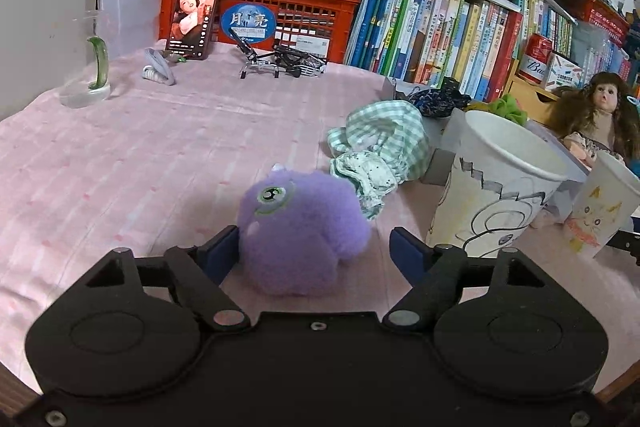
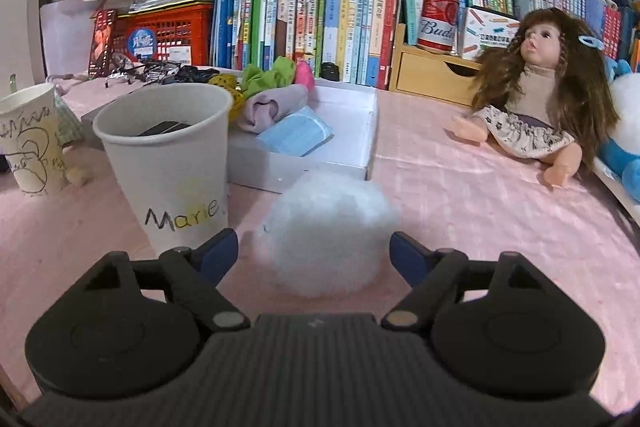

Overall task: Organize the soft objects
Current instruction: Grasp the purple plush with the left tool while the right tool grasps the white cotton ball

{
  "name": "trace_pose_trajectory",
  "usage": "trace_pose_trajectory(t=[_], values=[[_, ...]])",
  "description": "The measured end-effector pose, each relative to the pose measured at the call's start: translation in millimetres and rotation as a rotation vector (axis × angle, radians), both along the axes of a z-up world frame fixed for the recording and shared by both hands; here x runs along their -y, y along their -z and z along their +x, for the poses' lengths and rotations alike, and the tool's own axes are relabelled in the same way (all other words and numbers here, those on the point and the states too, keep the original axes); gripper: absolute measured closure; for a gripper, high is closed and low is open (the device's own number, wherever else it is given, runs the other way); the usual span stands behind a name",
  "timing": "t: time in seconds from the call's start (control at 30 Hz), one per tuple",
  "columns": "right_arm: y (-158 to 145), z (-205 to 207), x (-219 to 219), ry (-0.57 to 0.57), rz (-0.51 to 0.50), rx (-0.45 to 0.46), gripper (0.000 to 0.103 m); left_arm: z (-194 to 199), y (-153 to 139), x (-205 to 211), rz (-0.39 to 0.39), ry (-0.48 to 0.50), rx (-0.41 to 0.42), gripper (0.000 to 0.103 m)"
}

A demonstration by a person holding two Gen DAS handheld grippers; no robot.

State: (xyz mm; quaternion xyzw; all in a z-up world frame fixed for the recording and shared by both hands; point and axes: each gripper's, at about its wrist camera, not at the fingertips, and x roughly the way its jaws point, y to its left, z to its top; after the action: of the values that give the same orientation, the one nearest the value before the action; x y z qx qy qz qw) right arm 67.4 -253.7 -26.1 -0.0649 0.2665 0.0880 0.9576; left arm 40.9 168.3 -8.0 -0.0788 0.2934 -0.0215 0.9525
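Plainly, each claw already straddles its own soft thing. The left gripper [image 1: 314,247] stands wide, holding nothing, with the purple plush [image 1: 300,239] on the pink cloth [image 1: 120,167] between its 2 fingers, its left side touching the left pad. The right gripper [image 2: 314,251] is equally wide and empty around the white fluff ball [image 2: 328,231], which lies just short of the white box [image 2: 370,131]. Neither needs turning; closing looks like the next move.
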Motion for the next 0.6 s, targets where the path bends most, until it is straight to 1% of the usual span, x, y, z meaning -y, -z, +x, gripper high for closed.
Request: trace_pose_trajectory(t=[0.03,0.1,0.17,0.23,0.27,0.3,0.4,0.6], values=[[0,1,-1,-0.002,-0.003,0.000,0.017,0,0,0,0.000,-0.001,-0.002,0.030],[0,3,-3,0.009,-0.004,-0.008,0.027,1,0,0,0.003,-0.006,-0.003,0.036],[0,5,-3,0.029,0.004,-0.023,0.032,1,0,-1,0.003,-0.016,-0.005,0.040],[0,5,0,0.044,0.014,-0.026,0.039,1,-1,-3,-0.008,-0.019,-0.007,0.041],[-1,5,1,0.056,0.013,-0.029,0.046,1,-1,-4,-0.012,-0.022,-0.008,0.042],[-1,5,3,0.062,0.015,-0.033,0.048,1,-2,-4,-0.013,-0.024,-0.009,0.043],[-5,2,8,0.063,0.048,-0.038,0.050,-1,-5,-3,-0.006,-0.029,-0.001,0.044],[-16,-2,10,0.076,0.042,-0.014,0.052,-5,-17,1,0.020,-0.030,0.034,0.045]])
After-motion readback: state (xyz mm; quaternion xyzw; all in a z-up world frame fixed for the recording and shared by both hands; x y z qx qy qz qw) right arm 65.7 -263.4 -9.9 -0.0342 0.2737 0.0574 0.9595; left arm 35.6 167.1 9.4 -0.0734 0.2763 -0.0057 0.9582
